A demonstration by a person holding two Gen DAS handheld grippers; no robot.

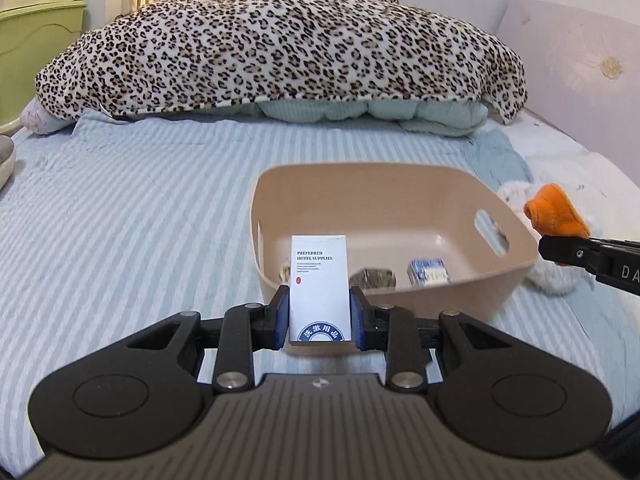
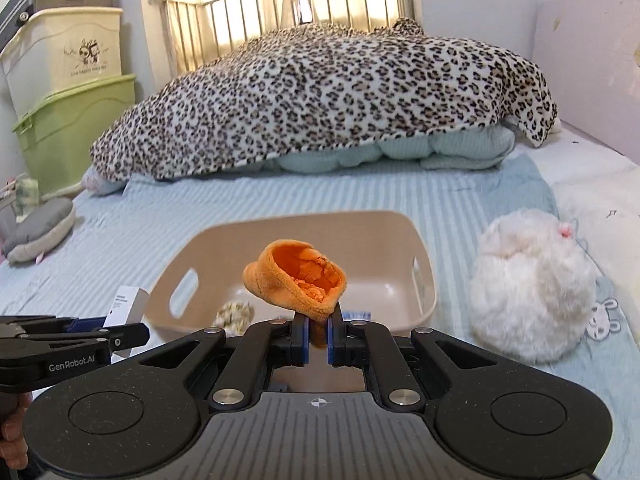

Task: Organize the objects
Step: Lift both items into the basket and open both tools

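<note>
My left gripper is shut on a white hotel-supplies box and holds it upright at the near left rim of a beige plastic bin. My right gripper is shut on an orange plush piece and holds it over the near rim of the bin. In the left wrist view the orange plush and the right gripper show at the bin's right side. In the right wrist view the white box and the left gripper show at the left. Small packets lie in the bin.
The bin stands on a blue striped bed sheet. A white fluffy plush lies right of the bin. A leopard blanket covers a heap at the head of the bed. A grey cushion and stacked storage boxes are at the left.
</note>
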